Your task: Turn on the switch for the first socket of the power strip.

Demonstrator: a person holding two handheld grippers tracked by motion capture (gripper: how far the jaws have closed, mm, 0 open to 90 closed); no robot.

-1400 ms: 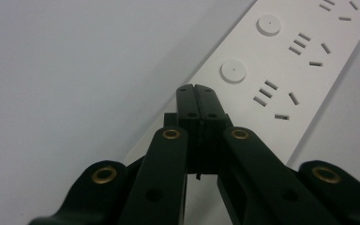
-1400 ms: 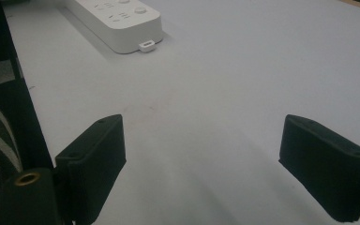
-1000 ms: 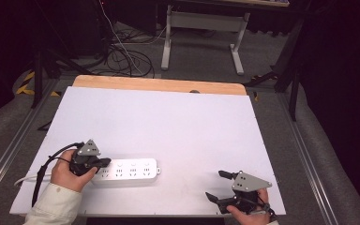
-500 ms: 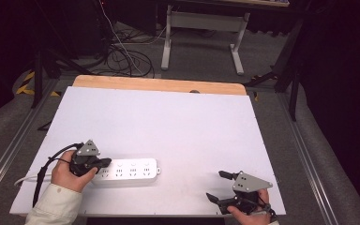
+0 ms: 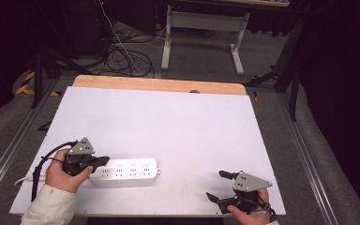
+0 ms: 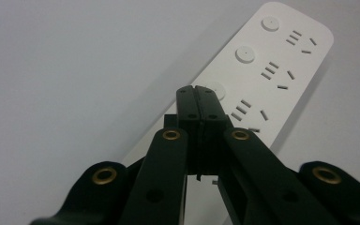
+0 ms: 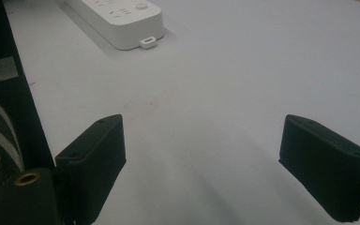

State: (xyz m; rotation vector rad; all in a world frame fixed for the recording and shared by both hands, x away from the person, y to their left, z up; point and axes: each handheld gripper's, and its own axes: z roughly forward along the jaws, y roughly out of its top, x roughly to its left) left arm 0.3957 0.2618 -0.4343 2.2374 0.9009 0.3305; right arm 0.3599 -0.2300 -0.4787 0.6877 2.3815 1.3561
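Two tongs: my left tongs (image 6: 198, 96) pressed together over the power strip (image 5: 125, 172) near the worktop (image 5: 168, 122) front-left; right tongs (image 5: 219, 185) spread, empty. Pressing off-centre could skid it.

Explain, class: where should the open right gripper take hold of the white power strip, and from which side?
Grip the power strip across its narrow width near the free right end, coming from above. It lies flat and long; the open right gripper is nearest that end, and the shut left gripper sits over the other.
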